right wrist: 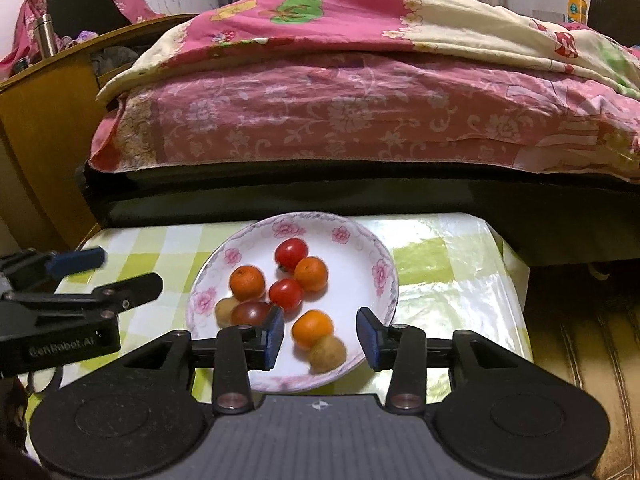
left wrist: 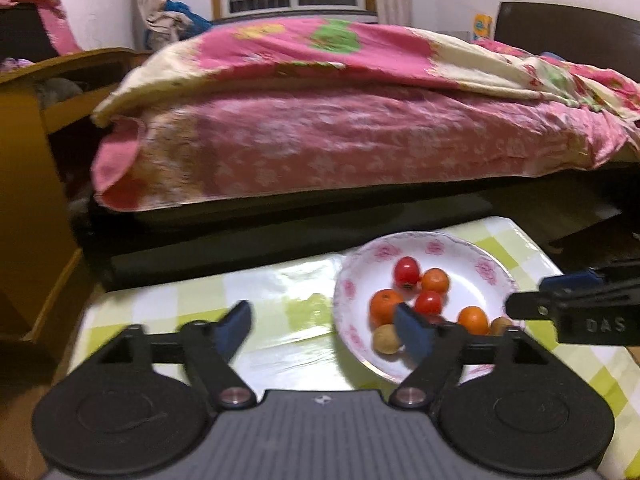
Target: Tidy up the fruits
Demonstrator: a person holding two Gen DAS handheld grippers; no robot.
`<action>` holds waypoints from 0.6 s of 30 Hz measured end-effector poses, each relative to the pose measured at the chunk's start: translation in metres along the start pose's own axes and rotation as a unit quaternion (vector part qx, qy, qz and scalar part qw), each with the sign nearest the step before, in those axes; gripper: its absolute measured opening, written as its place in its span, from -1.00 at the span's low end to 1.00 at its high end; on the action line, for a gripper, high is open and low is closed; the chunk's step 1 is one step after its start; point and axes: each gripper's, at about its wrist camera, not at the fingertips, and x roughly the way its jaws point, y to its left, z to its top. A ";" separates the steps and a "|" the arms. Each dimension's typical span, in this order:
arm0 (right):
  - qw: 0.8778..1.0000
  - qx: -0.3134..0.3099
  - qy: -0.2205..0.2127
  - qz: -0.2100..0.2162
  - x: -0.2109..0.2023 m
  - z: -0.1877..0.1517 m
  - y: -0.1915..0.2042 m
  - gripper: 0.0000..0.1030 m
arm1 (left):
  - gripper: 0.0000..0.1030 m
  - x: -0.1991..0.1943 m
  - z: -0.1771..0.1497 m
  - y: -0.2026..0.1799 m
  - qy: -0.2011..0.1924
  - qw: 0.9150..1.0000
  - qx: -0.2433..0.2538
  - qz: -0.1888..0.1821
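Note:
A white plate with pink flowers (right wrist: 360, 252) (left wrist: 460, 252) sits on the green-checked table (right wrist: 440, 264) (left wrist: 256, 288). It holds several fruits: red tomatoes (right wrist: 291, 252), oranges (right wrist: 247, 282), a dark tomato (right wrist: 250, 313) and brown kiwis (right wrist: 327, 353). My right gripper (right wrist: 320, 336) is open and empty above the plate's near edge, its pads on either side of an orange (right wrist: 313, 328) and a kiwi. My left gripper (left wrist: 324, 328) is open and empty over the table left of the plate, its right pad over the plate's near left part.
A bed (right wrist: 360, 120) with pink bedding stands right behind the table. A wooden cabinet (left wrist: 28, 184) is at the left. The table's right edge (right wrist: 516, 300) drops to the floor.

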 end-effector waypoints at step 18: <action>0.999 -0.003 0.022 -0.026 -0.053 -0.055 0.028 -0.17 | 1.00 -0.053 -0.057 -0.023 0.032 0.999 0.008 0.013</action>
